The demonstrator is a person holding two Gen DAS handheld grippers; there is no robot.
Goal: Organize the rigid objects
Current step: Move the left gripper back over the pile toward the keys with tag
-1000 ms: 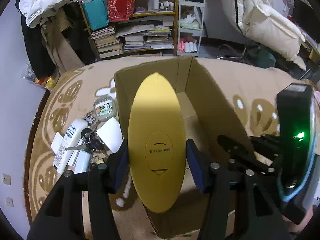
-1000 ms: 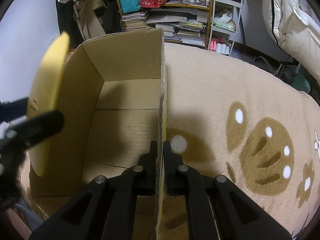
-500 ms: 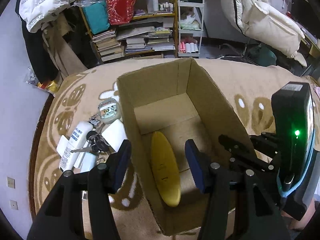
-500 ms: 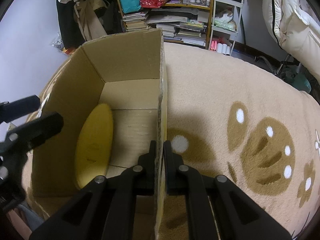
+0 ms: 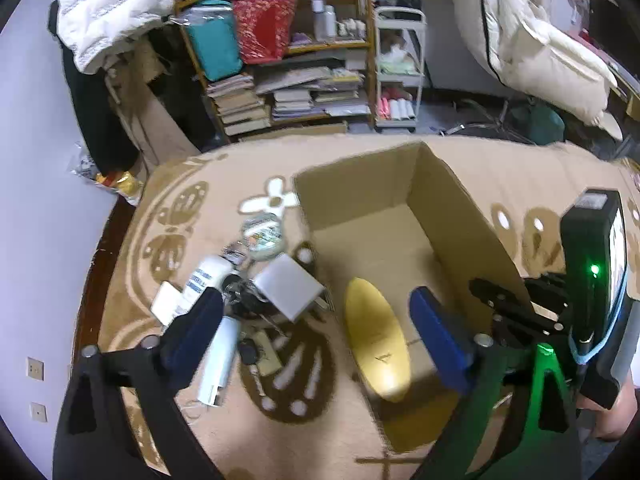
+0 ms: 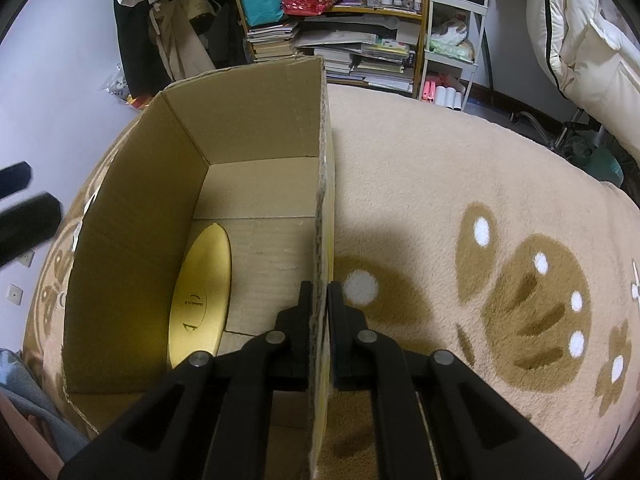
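- Since 0.5 s ago the left gripper (image 5: 316, 324) has swung leftward off the cardboard box (image 6: 256, 136) toward the loose pile; its 2 blue-padded fingers (image 5: 438, 338) are spread wide and hold nothing.
- Inside the box the yellow oval plate (image 6: 202, 294) leans on edge against the box's left wall; nothing else shows in it.
- Clamped tight on the box's right wall is the right gripper (image 6: 319, 300).
- Left of the box on the rug (image 6: 460, 184) lie a white bottle (image 5: 204, 282), a white block (image 5: 289, 292), a round tin (image 5: 263, 234) and keys (image 5: 240, 294), clustered and touching.
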